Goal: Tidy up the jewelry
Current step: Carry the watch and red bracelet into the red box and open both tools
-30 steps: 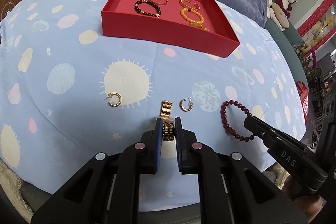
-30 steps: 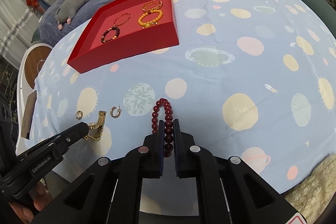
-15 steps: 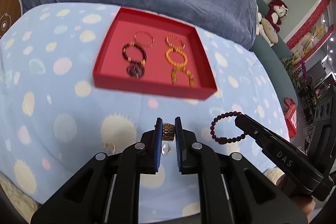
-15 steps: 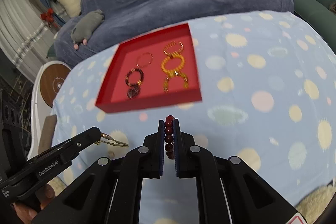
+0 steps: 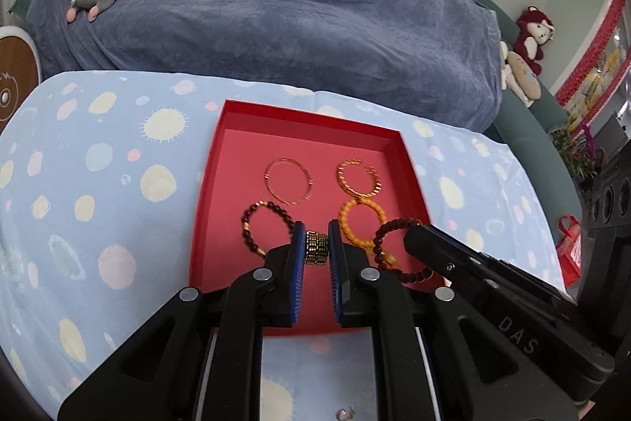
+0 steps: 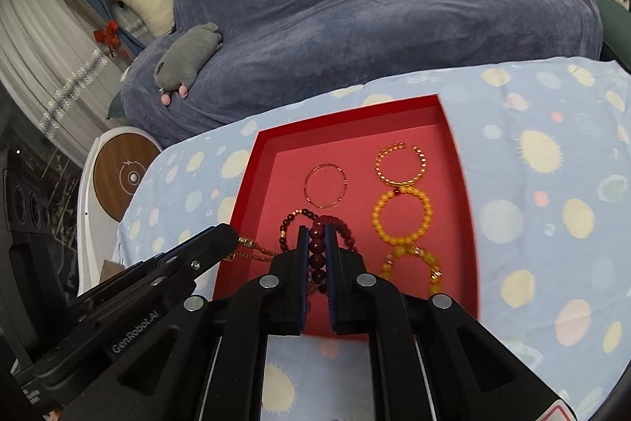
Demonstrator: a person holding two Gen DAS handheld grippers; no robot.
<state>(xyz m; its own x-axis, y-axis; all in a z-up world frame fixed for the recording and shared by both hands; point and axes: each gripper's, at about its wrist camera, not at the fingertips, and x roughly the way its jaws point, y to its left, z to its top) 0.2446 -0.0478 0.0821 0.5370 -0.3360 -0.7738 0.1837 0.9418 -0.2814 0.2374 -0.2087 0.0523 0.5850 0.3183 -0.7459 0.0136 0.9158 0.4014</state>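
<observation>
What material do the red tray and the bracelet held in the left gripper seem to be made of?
Red tray: probably cardboard with a matte finish, judging by its thin, folded, flat walls.
Link bracelet in the left gripper: likely gold-toned metal, with small shiny rectangular links. Whether it is real gold cannot be told.

Both bracelets — gold band (image 5: 316,247), dark-red beads (image 6: 317,255) — lifted off the cloth, now above the red tray (image 5: 311,117).

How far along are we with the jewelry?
Done: five bracelets lie in the red tray. In hand, over the tray: left gripper pinches the gold link bracelet; right gripper clamps the dark red bead bracelet. Left: one earring shows on the cloth.
</observation>
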